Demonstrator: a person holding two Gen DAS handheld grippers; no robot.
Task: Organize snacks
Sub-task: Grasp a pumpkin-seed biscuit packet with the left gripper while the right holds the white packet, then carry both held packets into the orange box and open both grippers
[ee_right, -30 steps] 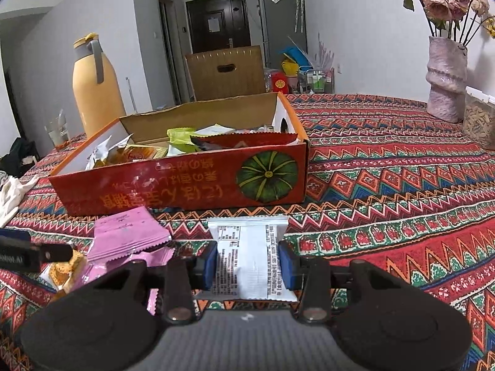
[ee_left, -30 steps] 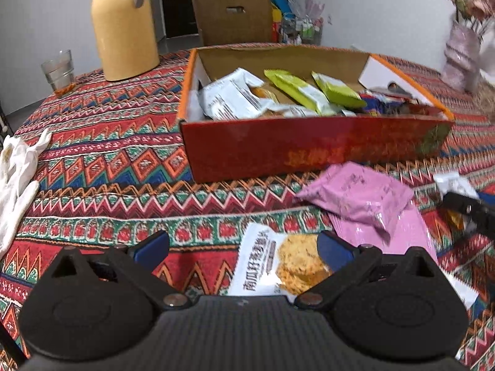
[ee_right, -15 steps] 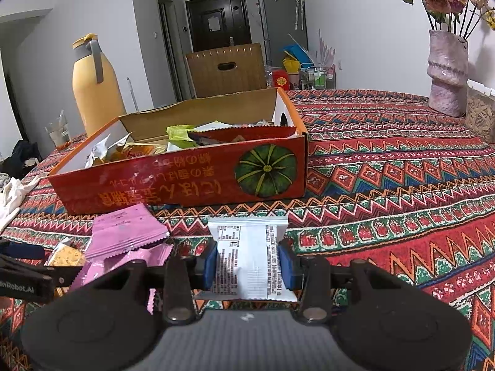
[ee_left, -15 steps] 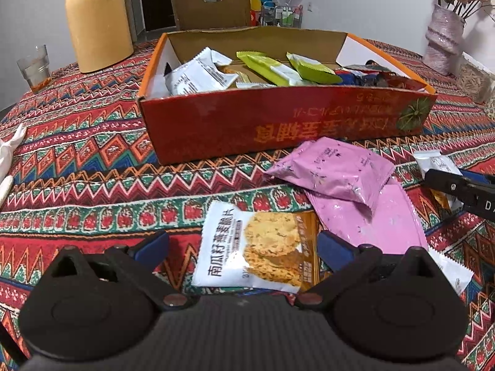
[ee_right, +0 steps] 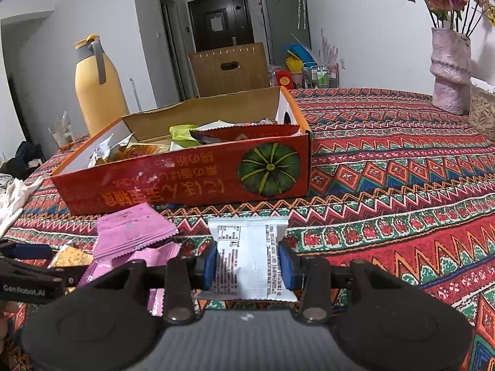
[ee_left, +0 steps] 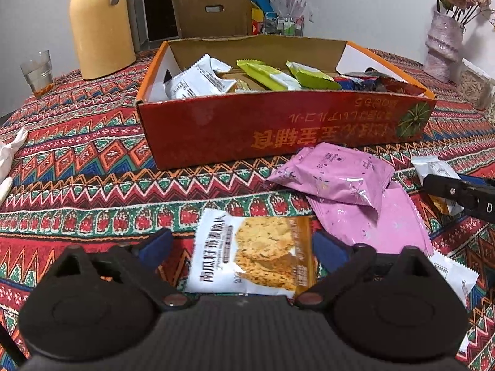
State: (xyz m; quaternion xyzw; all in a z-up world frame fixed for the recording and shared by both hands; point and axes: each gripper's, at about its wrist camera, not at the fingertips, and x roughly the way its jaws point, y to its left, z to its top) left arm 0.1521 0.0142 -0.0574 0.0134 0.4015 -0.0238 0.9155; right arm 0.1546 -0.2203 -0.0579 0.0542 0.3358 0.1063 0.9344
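A white and brown cookie packet lies on the patterned cloth between the fingers of my left gripper. Its jaws are closing, and the left pad still stands clear of the packet. My right gripper is shut on a white snack packet, held just in front of the red cardboard box. The box holds several packets, white and green among them. Two pink packets lie between the two grippers, also seen as pink packets in the right wrist view.
A yellow jug and a glass stand behind the box to the left. A vase with flowers stands at the far right. White cloth lies at the left edge. A brown carton sits beyond the table.
My left gripper has come over the cookie packet, which now lies further in between its fingers, and the fingers have drawn in a little. The right gripper has kept still with its packet.
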